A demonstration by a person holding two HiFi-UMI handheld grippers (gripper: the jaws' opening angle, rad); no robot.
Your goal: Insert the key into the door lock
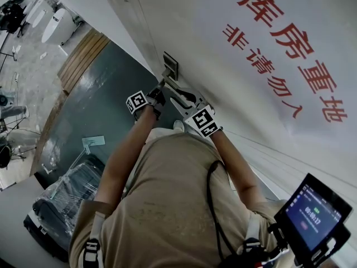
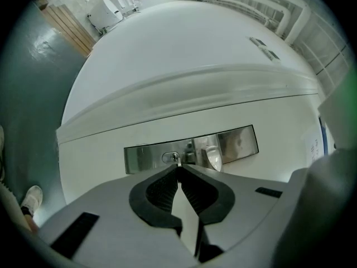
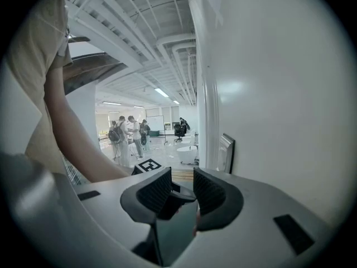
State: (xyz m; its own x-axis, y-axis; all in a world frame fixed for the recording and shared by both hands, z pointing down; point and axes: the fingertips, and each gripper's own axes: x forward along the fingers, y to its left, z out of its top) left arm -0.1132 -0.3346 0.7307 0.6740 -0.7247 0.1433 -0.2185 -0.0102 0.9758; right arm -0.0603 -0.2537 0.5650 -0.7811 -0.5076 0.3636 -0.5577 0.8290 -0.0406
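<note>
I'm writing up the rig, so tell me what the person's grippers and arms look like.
The left gripper and right gripper each have a smooth grey body with two black ribbed pads and a cube of black-and-white square markers. The person wears a beige short-sleeved shirt; a black cable runs down its back.

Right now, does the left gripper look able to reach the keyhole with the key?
Probably yes. The left gripper is shut on the key, whose tip stands at the keyhole in the lock plate; nothing shows between them.
</note>
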